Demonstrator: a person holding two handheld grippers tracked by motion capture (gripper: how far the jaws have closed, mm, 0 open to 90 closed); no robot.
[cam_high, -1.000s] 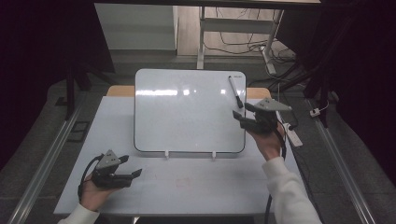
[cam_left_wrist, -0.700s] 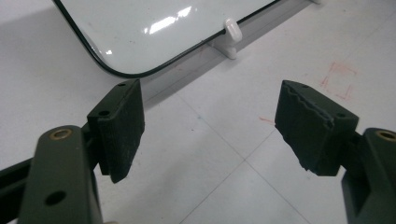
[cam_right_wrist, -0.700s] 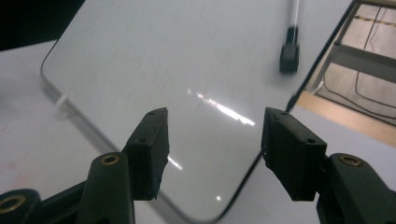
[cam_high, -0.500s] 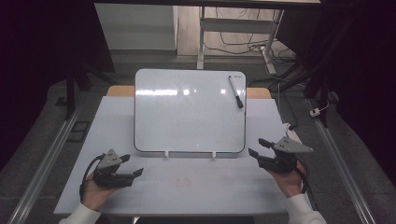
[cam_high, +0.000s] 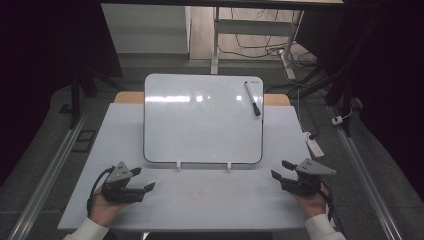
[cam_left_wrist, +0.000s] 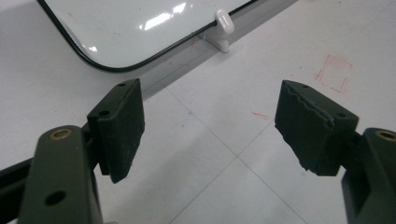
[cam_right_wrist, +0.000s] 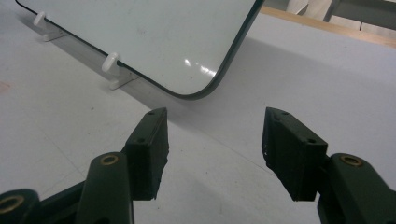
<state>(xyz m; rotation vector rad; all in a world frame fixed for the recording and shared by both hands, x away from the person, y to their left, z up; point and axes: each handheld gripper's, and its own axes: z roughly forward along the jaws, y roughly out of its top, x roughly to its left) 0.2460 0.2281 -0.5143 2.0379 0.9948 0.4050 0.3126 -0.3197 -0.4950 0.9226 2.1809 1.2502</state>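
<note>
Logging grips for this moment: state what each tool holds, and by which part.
Nothing is held. The left tool and the right tool both have open jaws with bare table between them. The marker lies untouched on the whiteboard.

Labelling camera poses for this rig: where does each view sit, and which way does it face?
High view: above the person's side, looking forward and down on the table; whiteboard with marker; both hands, left tongs, right tongs.
Left gripper view: on the left tongs, looking along its open jaws at the whiteboard's lower corner.
Right gripper view: on the right tongs, jaws open, facing the whiteboard's other lower corner.
Shared: all three show the whiteboard and table.
</note>
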